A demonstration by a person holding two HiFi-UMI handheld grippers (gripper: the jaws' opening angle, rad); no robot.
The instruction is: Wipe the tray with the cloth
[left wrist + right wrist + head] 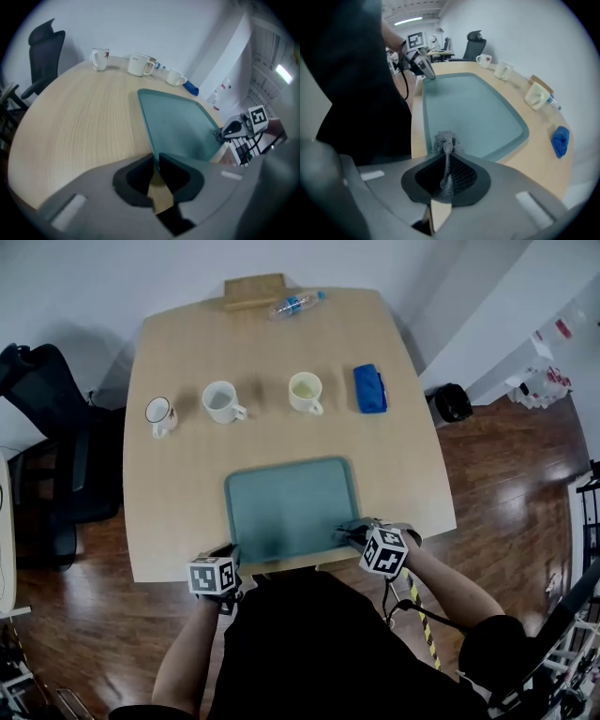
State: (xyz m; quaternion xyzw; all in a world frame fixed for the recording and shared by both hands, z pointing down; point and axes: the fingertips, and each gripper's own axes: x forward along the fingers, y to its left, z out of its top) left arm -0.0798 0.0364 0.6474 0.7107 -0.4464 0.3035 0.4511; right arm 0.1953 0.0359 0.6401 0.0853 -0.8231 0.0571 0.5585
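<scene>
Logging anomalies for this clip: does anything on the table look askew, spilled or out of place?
Only the plastic bottle: it lies on its side at the far edge of the table, beside a wooden block. The three mugs stand upright, and no spill shows on the tray.

Teal tray [281, 512] lies flat, bunched grey mesh cloth [446, 142] at its near right corner.

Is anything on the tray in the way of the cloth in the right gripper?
Nothing visible. The tray is bare; the right gripper holds the cloth at its near right corner, and the mugs stand on the table beyond it.
</scene>
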